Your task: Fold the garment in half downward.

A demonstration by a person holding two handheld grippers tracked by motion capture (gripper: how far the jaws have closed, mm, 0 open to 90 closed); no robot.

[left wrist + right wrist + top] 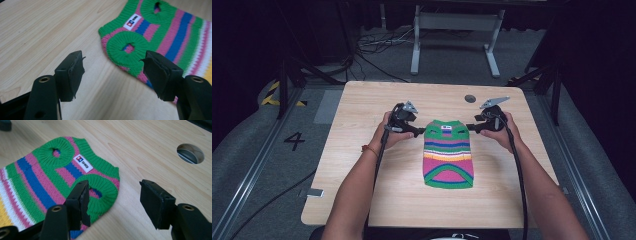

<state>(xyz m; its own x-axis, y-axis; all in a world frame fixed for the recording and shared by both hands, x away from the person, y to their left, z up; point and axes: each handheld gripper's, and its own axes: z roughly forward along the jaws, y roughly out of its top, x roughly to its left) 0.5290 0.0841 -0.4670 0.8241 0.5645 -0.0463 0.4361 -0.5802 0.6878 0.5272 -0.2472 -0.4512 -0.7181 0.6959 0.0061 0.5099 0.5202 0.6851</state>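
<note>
While one striped sweater (448,153) (two armholes) lies flat, left tongs (419,132) and right tongs (470,128) gape apart, gripping nothing.

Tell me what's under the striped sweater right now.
The sweater lies flat on the wooden table; bare wood shows all around it. Anything beneath the knit is covered, though no bump shows.

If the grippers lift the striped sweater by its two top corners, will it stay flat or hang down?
The sweater is soft ribbed knit lying flat, so it will probably sag and hang between the left gripper and the right gripper. It looks thin, so likely light. Pushed across the smooth wooden table, it would probably bunch up rather than slide whole.
</note>
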